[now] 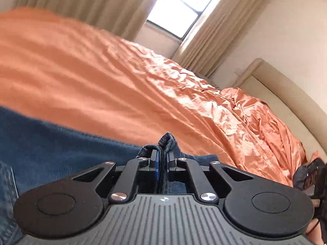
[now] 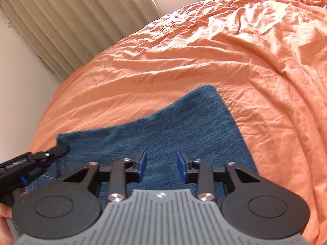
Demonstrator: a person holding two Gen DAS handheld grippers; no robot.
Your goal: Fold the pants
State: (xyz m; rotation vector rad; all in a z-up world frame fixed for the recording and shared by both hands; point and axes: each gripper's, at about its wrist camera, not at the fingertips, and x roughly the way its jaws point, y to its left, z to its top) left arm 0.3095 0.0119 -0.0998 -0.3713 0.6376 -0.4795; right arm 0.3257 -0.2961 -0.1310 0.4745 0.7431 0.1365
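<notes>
Left wrist view: the left gripper (image 1: 162, 159) is clamped on a bunched edge of the one pair of blue pants (image 1: 51, 140), which lies on the bed's orange sheet (image 1: 102, 71). Right wrist view: the right gripper (image 2: 161, 163) hovers over the pants (image 2: 184, 126) with jaws apart, gripping nothing. Two beige curtains (image 1: 85, 6) flank one window (image 1: 179, 10)

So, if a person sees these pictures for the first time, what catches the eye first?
First, the wrinkled orange bedsheet filling both views, with the blue jeans lying on it. Then the left gripper, shut on a bunched fold of denim, while the right gripper is open above the jeans.
</notes>
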